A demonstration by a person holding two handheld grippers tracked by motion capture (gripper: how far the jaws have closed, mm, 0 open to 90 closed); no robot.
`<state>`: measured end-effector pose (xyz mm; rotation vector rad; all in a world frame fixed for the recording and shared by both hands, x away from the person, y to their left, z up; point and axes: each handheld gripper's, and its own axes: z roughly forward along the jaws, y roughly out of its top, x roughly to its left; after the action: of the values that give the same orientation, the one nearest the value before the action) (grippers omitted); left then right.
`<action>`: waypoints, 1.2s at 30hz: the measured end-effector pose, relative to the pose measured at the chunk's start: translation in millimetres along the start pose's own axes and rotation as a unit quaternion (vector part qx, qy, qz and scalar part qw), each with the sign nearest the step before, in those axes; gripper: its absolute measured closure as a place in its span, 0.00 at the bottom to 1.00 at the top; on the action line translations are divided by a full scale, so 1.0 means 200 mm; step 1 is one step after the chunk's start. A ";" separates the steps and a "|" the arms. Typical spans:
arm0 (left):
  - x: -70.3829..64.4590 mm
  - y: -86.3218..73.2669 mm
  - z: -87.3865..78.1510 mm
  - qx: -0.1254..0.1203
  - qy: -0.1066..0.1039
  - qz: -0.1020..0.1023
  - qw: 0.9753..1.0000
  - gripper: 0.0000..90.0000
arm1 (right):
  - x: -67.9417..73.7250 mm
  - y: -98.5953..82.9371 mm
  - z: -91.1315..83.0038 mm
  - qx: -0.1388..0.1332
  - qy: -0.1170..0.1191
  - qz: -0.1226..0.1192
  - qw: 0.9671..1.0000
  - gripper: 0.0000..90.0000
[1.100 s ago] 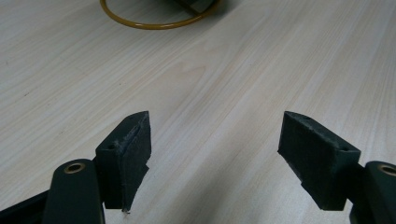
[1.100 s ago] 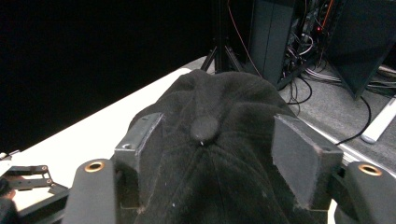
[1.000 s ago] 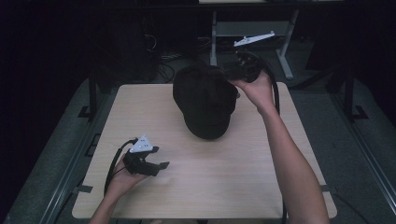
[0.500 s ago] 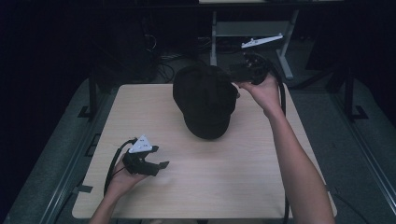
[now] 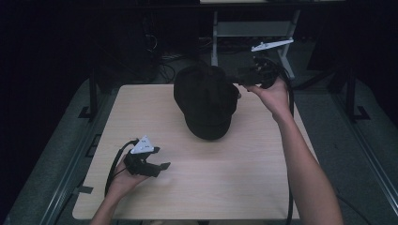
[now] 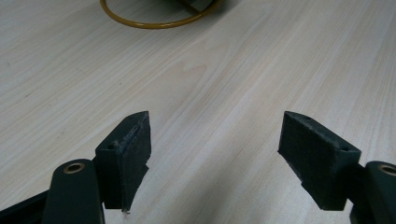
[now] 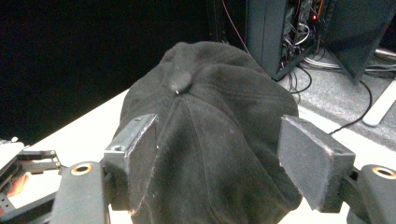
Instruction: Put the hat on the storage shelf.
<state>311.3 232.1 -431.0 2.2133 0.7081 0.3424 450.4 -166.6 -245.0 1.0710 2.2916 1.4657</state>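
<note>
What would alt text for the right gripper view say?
A black cap with a top button sits on a pale table, framed between the right gripper's two open black jaws. Cables and dark equipment lie behind.

There was one black cap on one table, and two grippers, one per hand.
</note>
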 end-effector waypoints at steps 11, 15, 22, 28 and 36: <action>0.00 0.00 0.00 0.000 0.000 0.001 1.000 0.28 | -0.03 -0.06 -0.05 -0.001 -0.003 0.009 1.000 0.31; 0.00 0.00 0.00 0.004 0.000 0.001 1.000 0.28 | -0.05 -0.08 -0.07 0.004 -0.001 0.016 1.000 0.30; 0.00 0.00 0.00 0.003 0.002 0.003 1.000 0.28 | -0.07 -0.14 -0.10 0.000 -0.004 0.023 1.000 0.30; 0.00 0.00 0.00 0.001 0.002 -0.001 1.000 0.28 | -0.09 -0.19 -0.11 0.004 -0.006 0.030 1.000 0.29; 0.00 0.00 0.00 0.002 0.001 -0.002 1.000 0.27 | -0.12 -0.25 -0.15 0.005 -0.003 0.048 0.999 0.29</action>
<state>311.3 232.0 -431.6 2.2158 0.7150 0.3406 427.5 -215.5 -278.6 1.2020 2.2752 1.4838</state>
